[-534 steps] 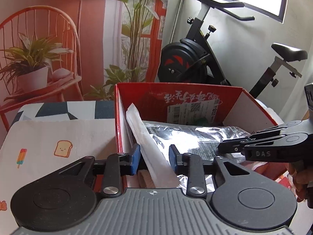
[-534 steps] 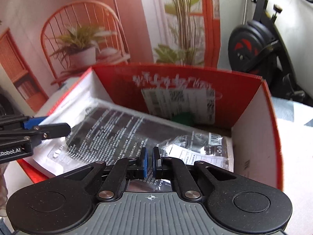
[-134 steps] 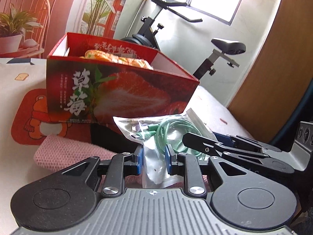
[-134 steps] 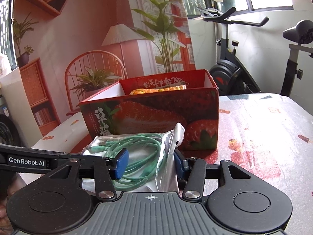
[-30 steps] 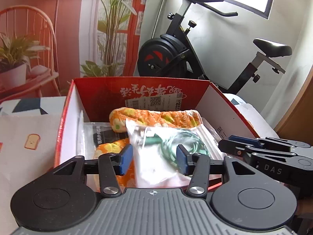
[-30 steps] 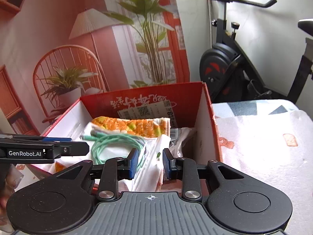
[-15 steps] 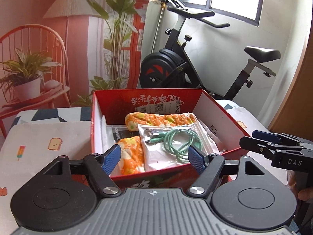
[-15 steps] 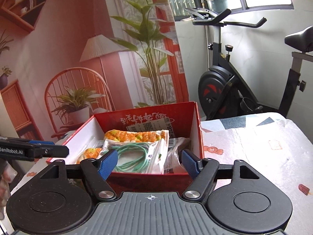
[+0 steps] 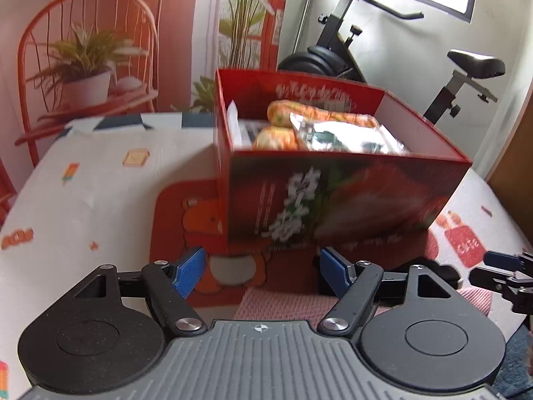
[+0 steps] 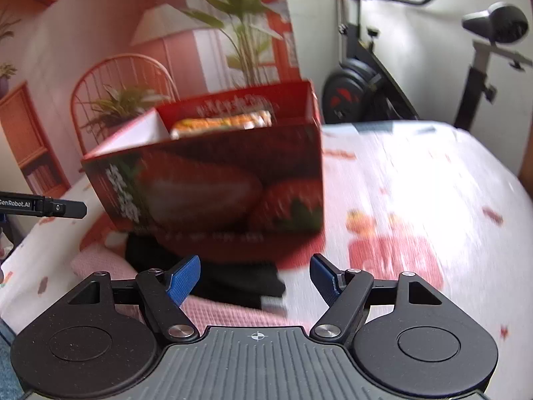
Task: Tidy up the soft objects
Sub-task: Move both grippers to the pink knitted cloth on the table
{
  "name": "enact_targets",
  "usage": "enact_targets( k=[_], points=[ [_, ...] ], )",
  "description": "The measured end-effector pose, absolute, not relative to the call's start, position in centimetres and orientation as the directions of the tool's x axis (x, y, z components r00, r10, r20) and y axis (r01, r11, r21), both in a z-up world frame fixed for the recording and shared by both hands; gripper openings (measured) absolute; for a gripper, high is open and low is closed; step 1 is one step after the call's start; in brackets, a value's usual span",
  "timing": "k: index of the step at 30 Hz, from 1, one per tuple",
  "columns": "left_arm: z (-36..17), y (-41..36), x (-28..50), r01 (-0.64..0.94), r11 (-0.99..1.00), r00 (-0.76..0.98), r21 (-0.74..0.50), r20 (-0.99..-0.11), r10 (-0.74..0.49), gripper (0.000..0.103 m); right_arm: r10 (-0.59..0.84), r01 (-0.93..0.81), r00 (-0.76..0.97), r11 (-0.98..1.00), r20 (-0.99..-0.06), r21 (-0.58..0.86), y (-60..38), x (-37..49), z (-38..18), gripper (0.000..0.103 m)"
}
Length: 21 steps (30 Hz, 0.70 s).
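Note:
The red strawberry box [image 9: 339,196] stands on the table and also shows in the right wrist view [image 10: 213,180]. Inside lie orange floral rolls [image 9: 276,136] and a clear bag with a green cable [image 9: 336,136]. A pink knitted cloth [image 9: 283,305] lies on the table in front of the box, also seen in the right wrist view [image 10: 230,313], with a black cloth [image 10: 233,280] on it. My left gripper [image 9: 260,273] is open and empty above the pink cloth. My right gripper [image 10: 255,278] is open and empty above the black cloth.
The table has a white cloth with cartoon prints [image 9: 86,193]. An exercise bike [image 9: 349,50] stands behind the table. An orange chair with a potted plant [image 9: 83,76] is at the back left. The right gripper's tip [image 9: 499,266] shows at the right of the left view.
Both grippers have pulled back and dropped from over the box to table level in front of it. Both stay open. The cable bag stays in the box.

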State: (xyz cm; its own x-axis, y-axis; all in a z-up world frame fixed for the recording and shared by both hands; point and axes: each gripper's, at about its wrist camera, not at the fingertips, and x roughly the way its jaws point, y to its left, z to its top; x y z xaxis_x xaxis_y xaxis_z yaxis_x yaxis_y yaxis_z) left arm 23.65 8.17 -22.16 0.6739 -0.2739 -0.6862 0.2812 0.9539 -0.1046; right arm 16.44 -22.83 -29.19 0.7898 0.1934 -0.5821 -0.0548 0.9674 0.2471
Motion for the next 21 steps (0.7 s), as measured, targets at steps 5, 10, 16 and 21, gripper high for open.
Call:
enact_targets(
  k=[5,10,16,21],
  points=[
    [-25.5,8.3,23.9,0.272,0.956,0.642,-0.115,-0.718,-0.269,0.079,0.174,-0.02,0.746,0.971,-0.643,0.24,-22.4,14.9,-30.9,0.073],
    [-27.0,8.4,23.1,0.264,0.952,0.631,-0.153,-0.719,-0.29,0.077,0.162,-0.027,0.712,0.979,-0.684,0.204,-21.3,14.3,-32.2,0.081],
    [-28.0,8.2,21.0,0.289,0.94,0.616,-0.183,-0.716,-0.328,0.077,0.151,-0.064,0.69,0.987,-0.708,0.148,-20.0,14.7,-33.1,0.079],
    [-28.0,7.8,20.1,0.315,0.936,0.621,-0.158,-0.712,-0.33,0.065,0.156,-0.105,0.703,0.988,-0.694,0.116,-19.5,14.8,-33.2,0.07]
  ],
)
